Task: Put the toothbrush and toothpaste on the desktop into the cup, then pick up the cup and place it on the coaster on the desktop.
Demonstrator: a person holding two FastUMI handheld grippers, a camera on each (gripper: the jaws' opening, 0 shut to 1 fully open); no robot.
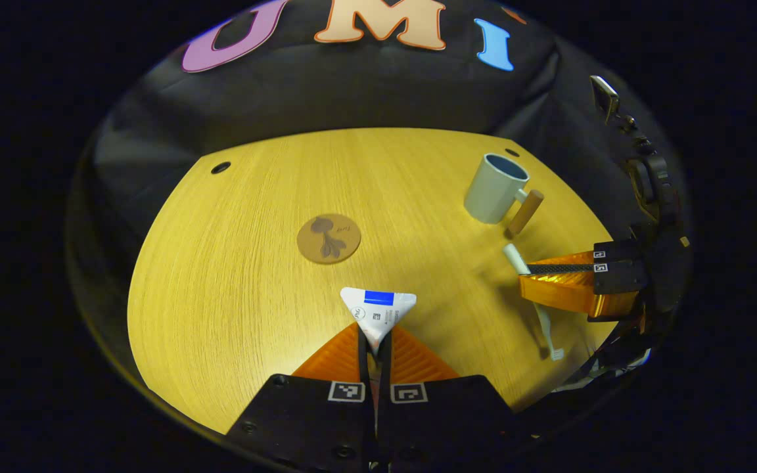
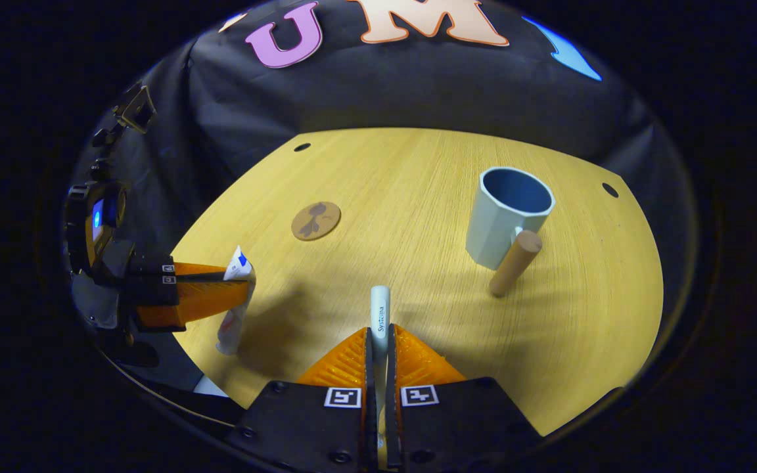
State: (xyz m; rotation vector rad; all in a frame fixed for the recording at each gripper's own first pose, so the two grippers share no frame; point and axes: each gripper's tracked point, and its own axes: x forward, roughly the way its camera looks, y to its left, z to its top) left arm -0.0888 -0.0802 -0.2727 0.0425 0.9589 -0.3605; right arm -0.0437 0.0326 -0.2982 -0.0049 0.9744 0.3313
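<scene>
Wooden desktop, cup and coaster apparently resting on it

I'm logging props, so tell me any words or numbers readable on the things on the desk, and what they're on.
Nothing reads surely enough to quote.
Toothbrush: print along the handle, too small.
Toothpaste: small print, blurred.
Coaster: a drawing, no legible words.
Cup: no text.

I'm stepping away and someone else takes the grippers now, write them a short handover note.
Left gripper: shut on the toothpaste, held above the desktop.
Right gripper: shut on the toothbrush, handle end forward.
Cup: upright and empty on the desktop, wooden handle facing the grippers.
Coaster: bare, left of the cup.
Done: both items picked up.
Left: drop both into the cup, then set the cup on the coaster.
</scene>
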